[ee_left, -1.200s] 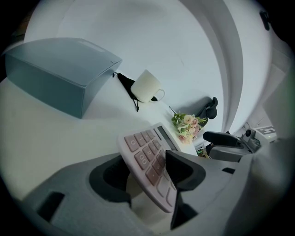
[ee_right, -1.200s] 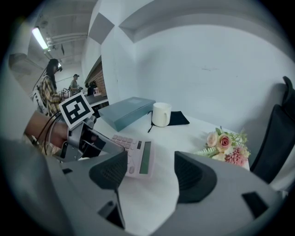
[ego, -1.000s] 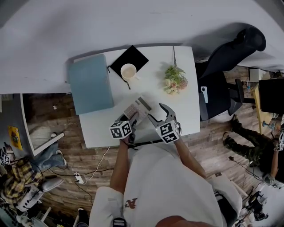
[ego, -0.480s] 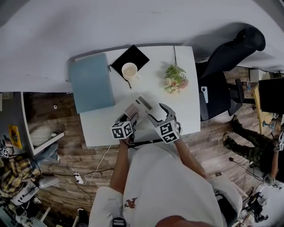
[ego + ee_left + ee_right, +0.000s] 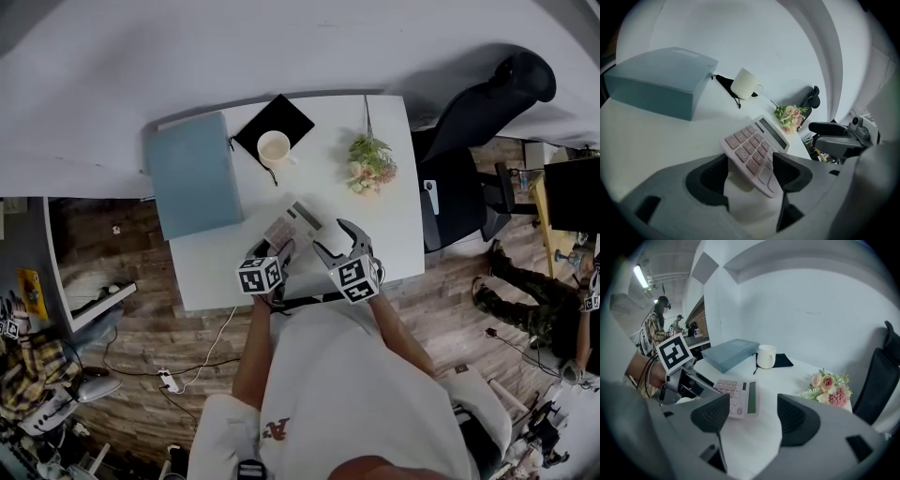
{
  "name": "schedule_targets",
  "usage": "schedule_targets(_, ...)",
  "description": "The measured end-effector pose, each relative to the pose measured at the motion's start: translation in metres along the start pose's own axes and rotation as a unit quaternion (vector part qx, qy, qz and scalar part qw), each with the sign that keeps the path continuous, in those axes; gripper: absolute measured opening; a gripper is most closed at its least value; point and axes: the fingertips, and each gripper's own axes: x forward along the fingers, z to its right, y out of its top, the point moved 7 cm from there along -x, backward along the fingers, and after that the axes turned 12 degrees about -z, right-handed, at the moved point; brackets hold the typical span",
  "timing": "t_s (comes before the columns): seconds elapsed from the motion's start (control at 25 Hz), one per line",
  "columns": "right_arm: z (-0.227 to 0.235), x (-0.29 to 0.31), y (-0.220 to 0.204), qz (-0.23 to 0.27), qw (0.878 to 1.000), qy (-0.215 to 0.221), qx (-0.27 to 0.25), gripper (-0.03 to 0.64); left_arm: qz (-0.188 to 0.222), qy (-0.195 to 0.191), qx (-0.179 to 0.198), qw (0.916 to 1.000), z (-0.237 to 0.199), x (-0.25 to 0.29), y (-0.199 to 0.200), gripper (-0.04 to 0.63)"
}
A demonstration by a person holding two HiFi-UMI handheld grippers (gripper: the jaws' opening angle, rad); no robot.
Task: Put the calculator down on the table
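Note:
A pink calculator (image 5: 292,228) lies on the white table (image 5: 380,230), near its front edge. In the right gripper view the calculator (image 5: 738,397) rests flat on the tabletop. My left gripper (image 5: 272,251) straddles its near end. The calculator (image 5: 757,147) sits askew between the dark pads, and table shows beside it by the left pad. The jaws of the left gripper (image 5: 750,161) have just been opening and stand open around it. My right gripper (image 5: 336,239) hovers just right of the calculator. In its own view the right gripper (image 5: 752,411) is open with nothing between its pads.
A blue-grey box (image 5: 192,176) lies at the table's back left. A white cup (image 5: 272,150) stands on a black cloth (image 5: 289,117) behind the calculator. A small bunch of flowers (image 5: 370,167) lies at the back right. A black office chair (image 5: 469,141) stands beside the table's right edge.
The left gripper's marker cube has turned a little. The calculator and the right gripper stay where they were.

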Motion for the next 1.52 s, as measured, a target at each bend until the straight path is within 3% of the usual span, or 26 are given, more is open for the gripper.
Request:
schedule_targets(0.48,-0.013,-0.003,-0.001,-0.004,1.000,-0.021,0.010,0.321,-0.006,-0.006,0.021,0.9997,-0.007,-0.006,-0.005,0.336)
schedule_targets(0.6,-0.015,-0.008,0.000,0.005,0.999,-0.032,0.016,0.321,0.016,0.004,0.042,0.9990,-0.006,-0.017,-0.001,0.342)
schedule_targets(0.72,-0.013,-0.017,0.003,0.041,0.998,-0.042,0.039,0.321,0.063,0.026,0.091,0.9935,0.002,-0.034,0.011,0.342)
schedule_targets(0.92,-0.002,-0.039,0.020,0.101,0.991,-0.066,0.058,0.321,0.153,0.063,0.182,0.9693,0.025,-0.067,0.039,0.357)
schedule_targets(1.16,0.006,-0.072,0.048,0.170,0.981,-0.082,0.044,0.322,0.242,0.102,0.257,0.9301,0.063,-0.115,0.070,0.385)
schedule_targets(1.52,0.018,-0.142,0.078,0.273,0.957,-0.097,0.014,0.322,0.355,0.156,0.313,0.8668,0.127,-0.188,0.094,0.387)
